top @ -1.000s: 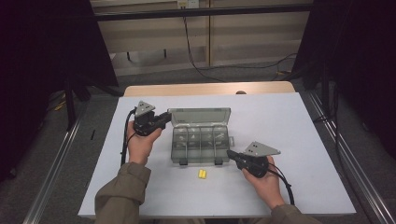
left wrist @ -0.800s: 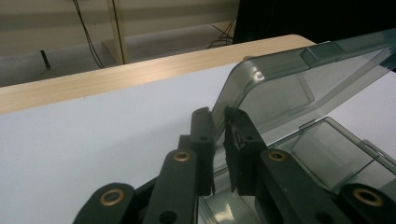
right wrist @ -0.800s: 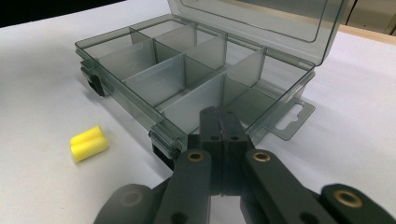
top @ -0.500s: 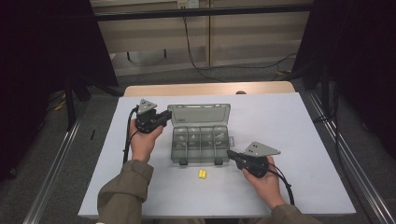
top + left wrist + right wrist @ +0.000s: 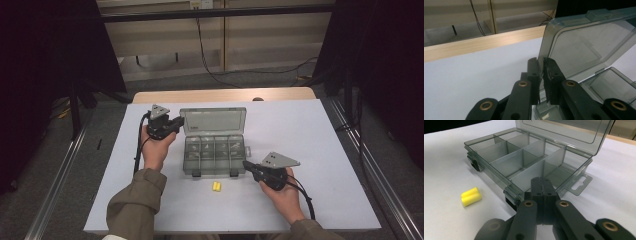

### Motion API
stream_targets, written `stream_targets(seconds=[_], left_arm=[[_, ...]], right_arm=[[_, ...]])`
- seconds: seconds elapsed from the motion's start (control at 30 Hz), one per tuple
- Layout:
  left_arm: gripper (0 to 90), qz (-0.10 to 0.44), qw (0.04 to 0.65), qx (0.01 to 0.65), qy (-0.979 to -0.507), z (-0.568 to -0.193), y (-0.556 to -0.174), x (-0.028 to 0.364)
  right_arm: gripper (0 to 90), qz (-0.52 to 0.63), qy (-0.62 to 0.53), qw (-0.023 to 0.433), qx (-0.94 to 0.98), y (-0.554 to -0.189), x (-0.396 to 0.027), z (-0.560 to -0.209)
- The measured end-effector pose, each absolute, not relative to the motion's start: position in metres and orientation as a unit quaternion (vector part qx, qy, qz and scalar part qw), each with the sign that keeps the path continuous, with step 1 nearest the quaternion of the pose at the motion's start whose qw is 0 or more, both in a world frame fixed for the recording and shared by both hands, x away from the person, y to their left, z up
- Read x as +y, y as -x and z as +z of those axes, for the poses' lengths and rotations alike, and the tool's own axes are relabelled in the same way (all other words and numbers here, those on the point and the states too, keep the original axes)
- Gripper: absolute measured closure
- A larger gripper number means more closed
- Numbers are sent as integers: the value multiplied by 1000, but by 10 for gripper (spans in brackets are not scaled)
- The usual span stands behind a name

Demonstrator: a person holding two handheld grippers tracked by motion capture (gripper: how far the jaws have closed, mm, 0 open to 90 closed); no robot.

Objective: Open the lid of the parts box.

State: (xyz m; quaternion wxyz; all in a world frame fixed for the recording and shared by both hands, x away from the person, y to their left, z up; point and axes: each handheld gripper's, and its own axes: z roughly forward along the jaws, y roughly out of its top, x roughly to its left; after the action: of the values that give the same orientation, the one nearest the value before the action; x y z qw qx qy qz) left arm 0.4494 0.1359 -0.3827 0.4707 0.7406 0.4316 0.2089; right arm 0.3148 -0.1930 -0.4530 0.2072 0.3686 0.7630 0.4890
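A smoky clear compartment box lies mid-table with its lid swung up at the far side. My left gripper is shut on the lid's left edge; in the left gripper view its jaws pinch that edge of the lid. My right gripper is shut, with nothing in it, at the box's near right corner. In the right gripper view its tips rest right at the front rim of the box, whose compartments look empty. A pair of yellow foam earplugs lies just in front of the box.
The white table sheet has bare room to the right and the left of the box. A wooden strip runs along the far edge. The box's hang tab sticks out on the side by my right gripper.
In the high view the lid reaches higher than a second ago, with the left gripper still on its edge. The right gripper and the earplugs have stayed put.
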Motion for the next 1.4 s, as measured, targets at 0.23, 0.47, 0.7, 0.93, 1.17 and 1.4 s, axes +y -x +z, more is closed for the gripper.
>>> stream_targets(seconds=[0.23,0.47,0.7,0.93,1.17,1.4], left_arm=[[843,212,467,434,-741,-386,-452,134],[848,214,466,436,-740,-389,-455,134],[850,216,463,437,-740,-391,-456,133],[851,215,456,438,-744,-394,-458,132],[851,213,453,443,-744,-398,-460,131],[851,213,448,446,-745,-402,-463,129]], right_arm=[[900,489,-368,208,763,-315,-193,-453],[900,489,-366,211,763,-314,-193,-453],[900,489,-366,212,763,-314,-193,-454],[900,489,-367,214,762,-314,-192,-454],[900,489,-367,215,762,-314,-192,-454],[900,490,-366,214,761,-314,-192,-454]])
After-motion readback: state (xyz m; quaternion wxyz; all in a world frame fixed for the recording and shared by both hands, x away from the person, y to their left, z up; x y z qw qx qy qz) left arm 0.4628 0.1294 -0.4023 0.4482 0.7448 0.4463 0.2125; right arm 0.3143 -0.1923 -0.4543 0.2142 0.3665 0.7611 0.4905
